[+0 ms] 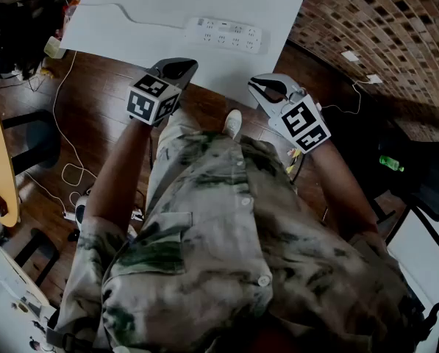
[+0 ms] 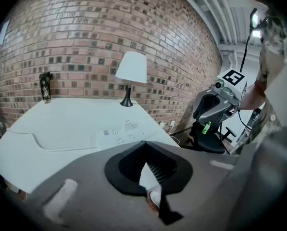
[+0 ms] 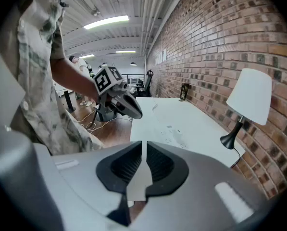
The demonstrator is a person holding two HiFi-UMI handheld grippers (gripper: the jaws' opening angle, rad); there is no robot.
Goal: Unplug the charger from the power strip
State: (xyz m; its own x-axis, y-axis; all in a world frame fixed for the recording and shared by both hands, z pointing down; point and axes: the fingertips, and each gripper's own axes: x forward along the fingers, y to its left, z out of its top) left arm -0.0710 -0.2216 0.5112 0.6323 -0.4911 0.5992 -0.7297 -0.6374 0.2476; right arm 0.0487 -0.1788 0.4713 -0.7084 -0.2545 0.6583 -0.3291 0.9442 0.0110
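A white power strip (image 1: 225,35) lies on the white table (image 1: 131,13), and its cable runs off to the left. A small white block (image 1: 223,24) sits at the strip's far edge; I cannot tell whether it is the charger. My left gripper (image 1: 176,68) hovers at the table's near edge, short of the strip, shut and empty. My right gripper (image 1: 267,87) hangs just off the near right corner, also shut with nothing in it. The strip (image 2: 121,134) lies ahead of the left gripper (image 2: 145,143). In the right gripper view the strip (image 3: 174,136) lies beyond the right gripper (image 3: 143,143).
A white-shaded lamp (image 2: 131,71) on a black stand is at the table's far end by the brick wall (image 1: 381,28). A dark bottle (image 2: 45,86) stands at the far corner. Cables (image 1: 65,171) trail on the wooden floor. A black chair carries a green bottle (image 1: 390,163).
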